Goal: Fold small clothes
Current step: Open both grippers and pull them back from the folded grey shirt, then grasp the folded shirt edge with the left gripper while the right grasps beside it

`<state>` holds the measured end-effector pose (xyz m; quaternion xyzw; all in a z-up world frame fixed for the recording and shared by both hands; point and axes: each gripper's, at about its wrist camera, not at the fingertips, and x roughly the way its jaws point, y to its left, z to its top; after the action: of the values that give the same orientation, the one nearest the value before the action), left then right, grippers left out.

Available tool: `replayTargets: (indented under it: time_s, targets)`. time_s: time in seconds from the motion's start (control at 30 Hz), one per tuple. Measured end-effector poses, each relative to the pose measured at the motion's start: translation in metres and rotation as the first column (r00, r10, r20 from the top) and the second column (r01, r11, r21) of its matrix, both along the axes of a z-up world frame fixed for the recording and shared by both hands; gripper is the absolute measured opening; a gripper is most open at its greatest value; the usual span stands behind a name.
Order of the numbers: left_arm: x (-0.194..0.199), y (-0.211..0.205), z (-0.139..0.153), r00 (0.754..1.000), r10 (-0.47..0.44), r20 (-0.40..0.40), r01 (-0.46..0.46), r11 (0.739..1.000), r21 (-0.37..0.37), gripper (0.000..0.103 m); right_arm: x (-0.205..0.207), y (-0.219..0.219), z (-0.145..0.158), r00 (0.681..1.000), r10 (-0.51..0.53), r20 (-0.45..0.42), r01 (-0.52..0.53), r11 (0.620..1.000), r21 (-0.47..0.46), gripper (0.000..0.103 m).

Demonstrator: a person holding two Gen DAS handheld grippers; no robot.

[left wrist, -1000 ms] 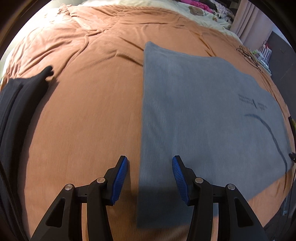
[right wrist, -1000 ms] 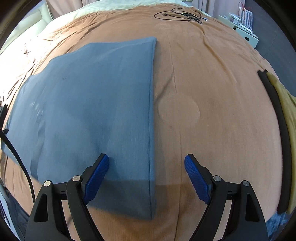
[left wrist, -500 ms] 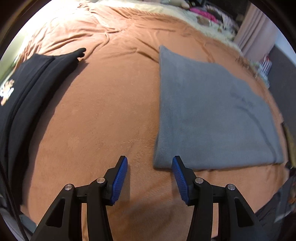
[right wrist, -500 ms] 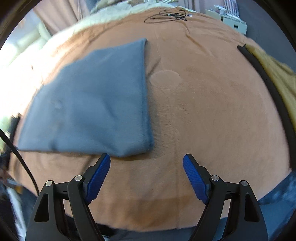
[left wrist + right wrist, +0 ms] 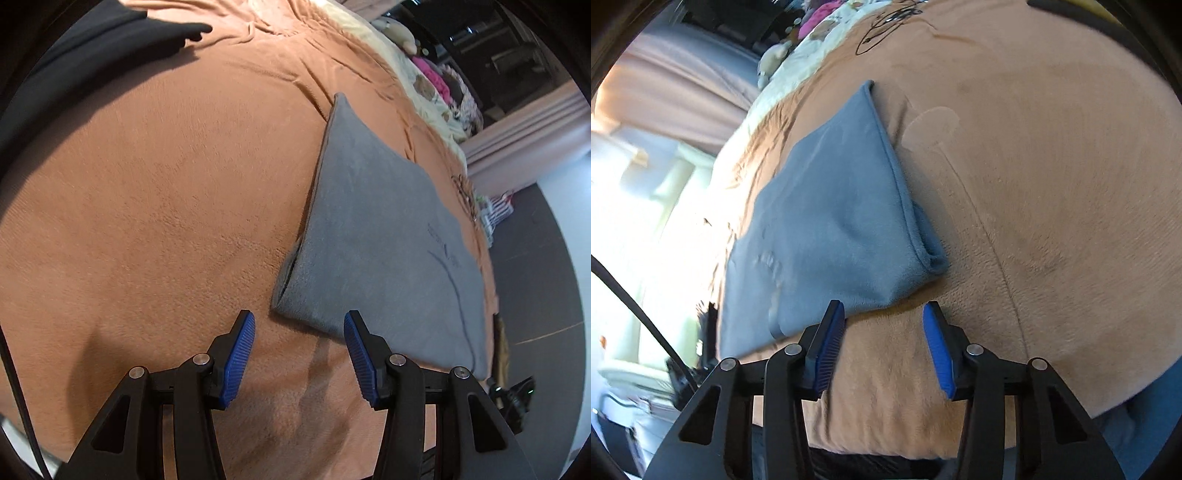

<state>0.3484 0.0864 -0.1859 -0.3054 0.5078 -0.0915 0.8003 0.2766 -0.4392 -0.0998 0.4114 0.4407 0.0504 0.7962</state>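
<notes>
The grey garment point(image 5: 388, 236) lies folded flat on the bed's orange blanket point(image 5: 166, 192), its near edge just ahead of both claws. The left claw point(image 5: 299, 354) hangs partly open over bare blanket with nothing between its blue pads, the garment's near left corner just beyond its tips. The right claw point(image 5: 884, 347) has just been narrowing its jaws; they stand partly open and grip nothing, with the garment's near right corner point(image 5: 931, 254) a little past them.

From where I stand, the main risk is at those corners. The layers gape at both: on the left a dark slit shows between the upper and lower plies, and on the right the hem curls over a pocket of cloth. A claw that bites only the top ply would peel the fold open instead of carrying the whole stack over. Equally, pads driven too low into the plush blanket could pinch it along with the cloth and drag it up. The two claws also sit at different openings, so an uneven lift could skew the next fold. A black garment point(image 5: 74, 48) lies well apart at the far left.
</notes>
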Motion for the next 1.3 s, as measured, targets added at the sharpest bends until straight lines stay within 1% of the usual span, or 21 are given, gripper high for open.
replayTargets:
  time_s: [0.07, 0.17, 0.3, 0.37, 0.53, 0.57, 0.6, 0.63, 0.67, 0.7, 0.73, 0.8, 0.83, 0.87, 0.97, 1.03, 1.13, 1.3]
  targets:
    - [0.003, 0.0, -0.002, 1.0, 0.01, 0.0, -0.01, 1.0, -0.029, 0.052, 0.0, -0.001, -0.007, 1.0, -0.012, 0.003, 0.012, 1.0, 0.017, 0.042]
    - [0.009, 0.0, -0.008, 1.0, 0.026, -0.007, -0.026, 0.996, -0.082, 0.052, 0.002, -0.008, -0.016, 0.999, -0.04, 0.014, 0.039, 0.998, 0.045, 0.039]
    - [0.017, 0.0, -0.013, 0.999, 0.054, -0.004, -0.054, 0.987, -0.15, 0.052, 0.005, -0.006, -0.023, 0.997, -0.074, 0.033, 0.071, 0.995, 0.075, 0.038]
    - [0.018, -0.001, -0.012, 0.998, 0.062, 0.009, -0.06, 0.985, -0.163, 0.052, 0.005, -0.006, -0.026, 0.994, -0.095, 0.046, 0.09, 0.991, 0.096, 0.038]
    - [0.018, -0.003, -0.011, 0.994, 0.089, 0.068, -0.07, 0.968, -0.24, 0.052, 0.007, -0.003, -0.034, 0.987, -0.132, 0.091, 0.12, 0.985, 0.122, 0.038]
    - [0.018, -0.004, -0.011, 0.994, 0.083, 0.075, -0.063, 0.969, -0.239, 0.05, 0.008, -0.002, -0.035, 0.985, -0.138, 0.101, 0.125, 0.984, 0.13, 0.038]
    - [0.018, -0.006, -0.01, 0.994, 0.075, 0.077, -0.055, 0.973, -0.225, 0.045, 0.009, 0.0, -0.037, 0.985, -0.141, 0.104, 0.127, 0.983, 0.131, 0.036]
    - [0.019, -0.009, -0.01, 0.996, 0.064, 0.069, -0.05, 0.98, -0.194, 0.042, 0.01, 0.0, -0.039, 0.985, -0.144, 0.1, 0.131, 0.983, 0.126, 0.034]
    - [0.021, -0.012, -0.01, 0.996, 0.061, 0.06, -0.05, 0.985, -0.162, 0.032, 0.01, 0.002, -0.041, 0.984, -0.148, 0.096, 0.136, 0.983, 0.12, 0.031]
    - [0.022, -0.014, -0.011, 0.997, 0.063, 0.048, -0.057, 0.991, -0.121, 0.017, 0.01, 0.002, -0.042, 0.984, -0.154, 0.092, 0.143, 0.983, 0.114, 0.025]
    - [0.024, -0.015, -0.011, 0.997, 0.069, 0.039, -0.065, 0.993, -0.095, 0.012, 0.008, 0.002, -0.043, 0.983, -0.161, 0.087, 0.152, 0.983, 0.106, 0.019]
    - [0.023, -0.012, -0.011, 0.996, 0.079, 0.041, -0.075, 0.993, -0.095, 0.008, 0.003, 0.005, -0.039, 0.981, -0.175, 0.088, 0.166, 0.981, 0.103, 0.011]
    - [0.022, -0.012, -0.007, 0.996, 0.078, 0.047, -0.074, 0.994, -0.081, 0.007, 0.0, 0.006, -0.036, 0.979, -0.18, 0.098, 0.17, 0.98, 0.103, 0.008]
    - [0.021, -0.012, -0.005, 0.996, 0.075, 0.054, -0.072, 0.995, -0.066, 0.006, -0.003, 0.008, -0.031, 0.977, -0.18, 0.11, 0.171, 0.981, 0.093, 0.007]
    - [0.018, -0.013, 0.008, 0.994, 0.07, 0.087, -0.067, 0.997, -0.037, 0.005, -0.008, 0.018, -0.012, 0.976, -0.169, 0.138, 0.166, 0.986, 0.032, 0.004]
    - [0.016, -0.011, 0.02, 0.991, 0.073, 0.115, -0.069, 0.997, -0.039, 0.005, -0.011, 0.026, 0.0, 0.974, -0.167, 0.156, 0.167, 0.986, 0.011, 0.004]
    - [0.011, -0.007, 0.036, 0.987, 0.074, 0.145, -0.069, 0.997, -0.042, 0.005, -0.018, 0.036, 0.013, 0.972, -0.159, 0.174, 0.161, 0.987, 0.004, 0.004]
    - [-0.008, 0.001, 0.051, 0.982, 0.077, 0.172, -0.069, 0.996, -0.052, 0.005, -0.035, 0.045, 0.021, 0.973, -0.146, 0.178, 0.149, 0.989, -0.003, 0.003]
